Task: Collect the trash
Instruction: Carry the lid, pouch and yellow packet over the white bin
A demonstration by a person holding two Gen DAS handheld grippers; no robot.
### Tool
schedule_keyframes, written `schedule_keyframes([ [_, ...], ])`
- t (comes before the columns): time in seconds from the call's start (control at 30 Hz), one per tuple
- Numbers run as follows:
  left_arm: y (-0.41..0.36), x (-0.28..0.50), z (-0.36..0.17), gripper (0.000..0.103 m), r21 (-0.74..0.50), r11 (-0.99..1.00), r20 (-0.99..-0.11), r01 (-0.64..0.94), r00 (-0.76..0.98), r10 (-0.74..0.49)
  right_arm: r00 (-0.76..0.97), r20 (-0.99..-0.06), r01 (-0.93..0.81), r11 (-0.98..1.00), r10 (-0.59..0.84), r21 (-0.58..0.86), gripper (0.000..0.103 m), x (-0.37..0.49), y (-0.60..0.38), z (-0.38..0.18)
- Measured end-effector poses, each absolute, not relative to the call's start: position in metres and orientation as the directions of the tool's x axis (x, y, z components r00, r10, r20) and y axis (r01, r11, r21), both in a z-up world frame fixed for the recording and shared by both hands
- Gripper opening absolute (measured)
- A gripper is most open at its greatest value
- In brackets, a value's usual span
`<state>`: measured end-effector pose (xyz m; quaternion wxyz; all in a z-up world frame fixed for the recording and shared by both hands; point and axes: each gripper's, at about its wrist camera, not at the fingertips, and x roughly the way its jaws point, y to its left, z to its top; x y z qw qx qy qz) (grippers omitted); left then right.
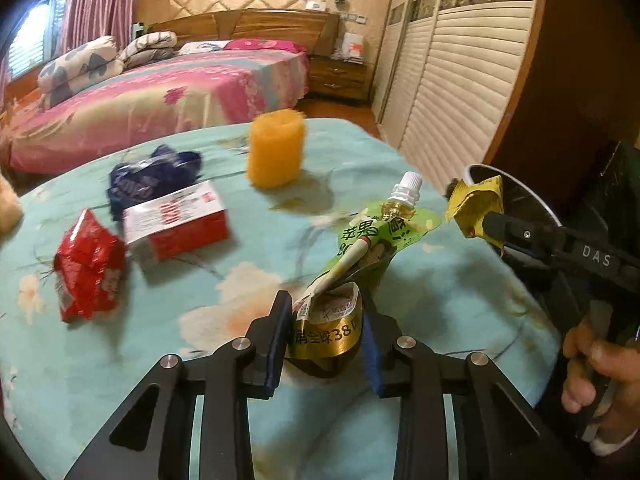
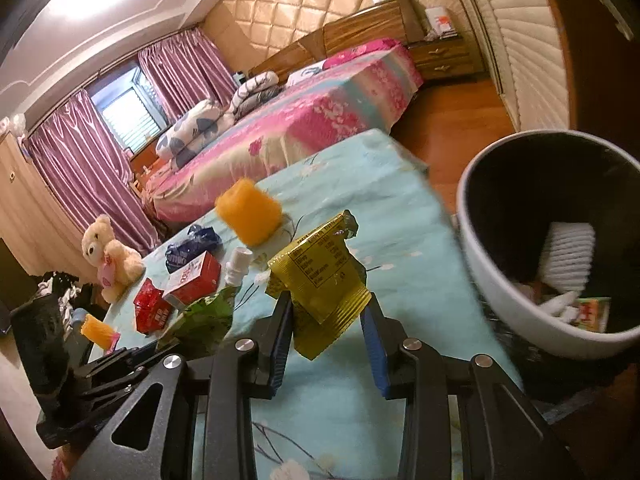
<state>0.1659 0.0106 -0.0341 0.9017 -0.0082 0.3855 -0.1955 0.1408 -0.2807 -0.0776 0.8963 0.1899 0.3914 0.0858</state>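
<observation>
Left gripper [image 1: 325, 334] is clamped on a green spouted pouch [image 1: 352, 264] above the table [image 1: 440, 280]. Right gripper [image 2: 326, 312] grips a yellow wrapper [image 2: 320, 276] near the bin [image 2: 492, 280]; recommend carrying fully past the rim before release. Red box [image 1: 176, 226] and orange cup [image 1: 275, 148] remain beyond.

The mouth of the bin [image 2: 472, 240] is open from above, with trash only low inside. Between the bin and the orange cup [image 2: 248, 212] the tablecloth [image 2: 400, 220] lies bare. On the left side, the red box [image 1: 176, 220], red wrapper [image 1: 90, 266] and blue wrapper [image 1: 154, 178] crowd together, near each other.
</observation>
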Motion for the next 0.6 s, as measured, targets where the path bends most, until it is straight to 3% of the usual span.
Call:
schedule_keyframes([
  [0.6,-0.068,0.171,-0.020,0.030,-0.165,0.876,-0.661,0.453,0.608,-0.439,0.739,-0.640,0.097,0.908,0.208,0.407,0.034,0.109,-0.350,-0.058],
])
